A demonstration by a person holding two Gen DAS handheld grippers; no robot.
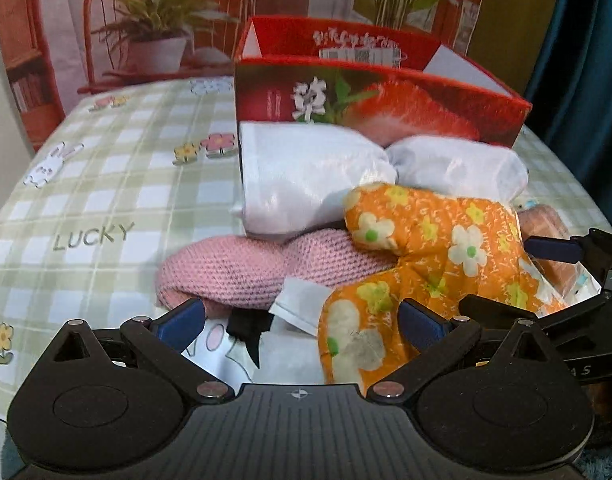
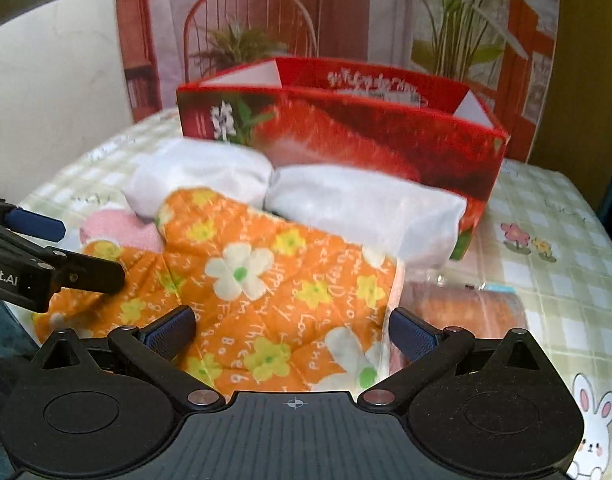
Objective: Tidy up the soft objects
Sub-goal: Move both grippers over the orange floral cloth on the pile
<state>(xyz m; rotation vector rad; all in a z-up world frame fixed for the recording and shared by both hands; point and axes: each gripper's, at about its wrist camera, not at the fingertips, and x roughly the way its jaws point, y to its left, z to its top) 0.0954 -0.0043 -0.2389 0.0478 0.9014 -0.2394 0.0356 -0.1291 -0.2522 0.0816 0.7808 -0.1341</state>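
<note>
An orange flowered cloth toy [image 1: 434,264] [image 2: 273,280] lies on the checked tablecloth, over a pink knitted piece [image 1: 241,272] [image 2: 117,230]. Two white soft bundles [image 1: 306,184] [image 2: 362,208] rest against a red strawberry box [image 1: 378,108] [image 2: 346,128]. A wrapped bread loaf [image 2: 466,308] [image 1: 546,232] lies right of the toy. My left gripper [image 1: 301,320] is open just before the pink piece and the toy's lower end. My right gripper [image 2: 291,330] is open, its fingers on either side of the toy's near edge. Nothing is held.
The red box stands open-topped behind the pile. The green checked tablecloth [image 1: 105,184] [image 2: 554,264] has free room at the left and right. A printed backdrop with a chair and plants hangs behind. A dark teal curtain [image 1: 586,60] is at the right.
</note>
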